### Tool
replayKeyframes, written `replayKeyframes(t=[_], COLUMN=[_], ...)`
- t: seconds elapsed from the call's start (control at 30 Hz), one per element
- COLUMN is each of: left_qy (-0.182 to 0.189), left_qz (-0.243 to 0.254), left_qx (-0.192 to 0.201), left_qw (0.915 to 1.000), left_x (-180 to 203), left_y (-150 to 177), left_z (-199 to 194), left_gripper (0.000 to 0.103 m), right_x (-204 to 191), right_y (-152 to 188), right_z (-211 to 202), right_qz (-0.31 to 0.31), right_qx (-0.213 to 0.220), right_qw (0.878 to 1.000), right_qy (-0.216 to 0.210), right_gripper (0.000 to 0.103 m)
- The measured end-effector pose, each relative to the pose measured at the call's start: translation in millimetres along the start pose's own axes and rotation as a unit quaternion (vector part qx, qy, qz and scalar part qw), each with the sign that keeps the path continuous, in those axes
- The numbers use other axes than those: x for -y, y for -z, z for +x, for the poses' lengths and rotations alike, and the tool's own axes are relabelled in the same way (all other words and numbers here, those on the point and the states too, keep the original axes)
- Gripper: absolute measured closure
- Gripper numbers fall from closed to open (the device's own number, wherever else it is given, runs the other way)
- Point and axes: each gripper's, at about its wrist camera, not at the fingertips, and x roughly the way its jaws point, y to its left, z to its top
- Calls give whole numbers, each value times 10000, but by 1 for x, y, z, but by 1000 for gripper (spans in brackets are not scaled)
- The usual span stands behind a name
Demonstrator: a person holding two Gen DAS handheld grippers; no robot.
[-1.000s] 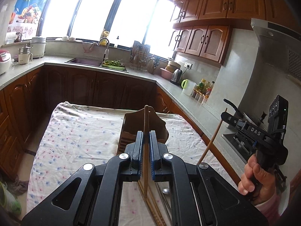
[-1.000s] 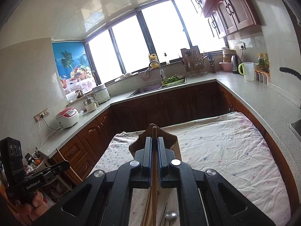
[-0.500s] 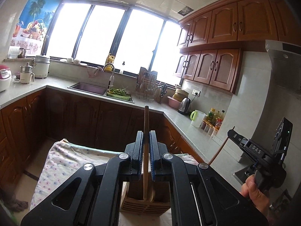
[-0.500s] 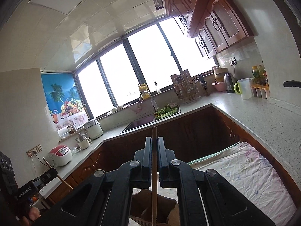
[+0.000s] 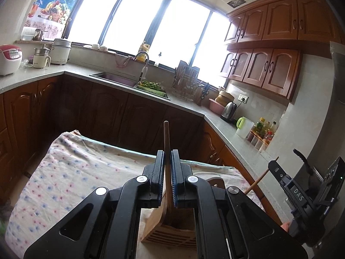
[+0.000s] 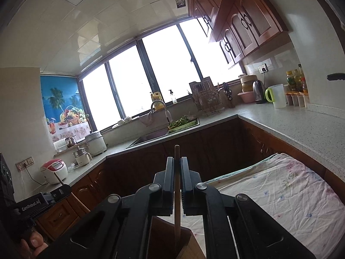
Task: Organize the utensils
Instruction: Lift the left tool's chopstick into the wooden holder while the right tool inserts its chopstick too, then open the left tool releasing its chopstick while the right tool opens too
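A: What carries everything?

B: A surface (image 5: 71, 168) under a flowered cloth. Near its right edge stands a wooden holder (image 5: 170, 231), seen below both grippers.

A: And the grippers?

B: The left gripper (image 5: 167, 170) is clenched on a chopstick (image 5: 166, 138), its lower end reaching down into the holder. The right gripper (image 6: 177, 179) is clenched on a second chopstick (image 6: 176, 153), its tip over the holder's opening (image 6: 166, 237).

A: Which step?

B: Dropping the sticks in, I judge. Next, each should be lowered straight into a compartment, then let go; tilting could catch the rim.
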Motion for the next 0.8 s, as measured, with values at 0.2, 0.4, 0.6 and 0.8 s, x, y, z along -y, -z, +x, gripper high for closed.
replayKeyframes(t=[0.2,0.4,0.6,0.8], left_qy=[49,8,-82,-181], left_qz=[-56,51,62,115], left_qx=[-315,-372,-544,-405], left_qw=[9995,9993,9985,9989], left_x=[-3,4,2,-3], left_y=[16,15,13,23], left_z=[15,19,18,-17], left_gripper=[97,97,76,11], right_x=[10,16,23,27], right_y=[17,11,13,12], right_z=[7,12,16,-7], right_qz=[121,149,302,454], right_qx=[-280,-531,-778,-738], right_qw=[9995,9985,9965,9959], right_qy=[33,37,0,-251], right_gripper=[98,97,92,14])
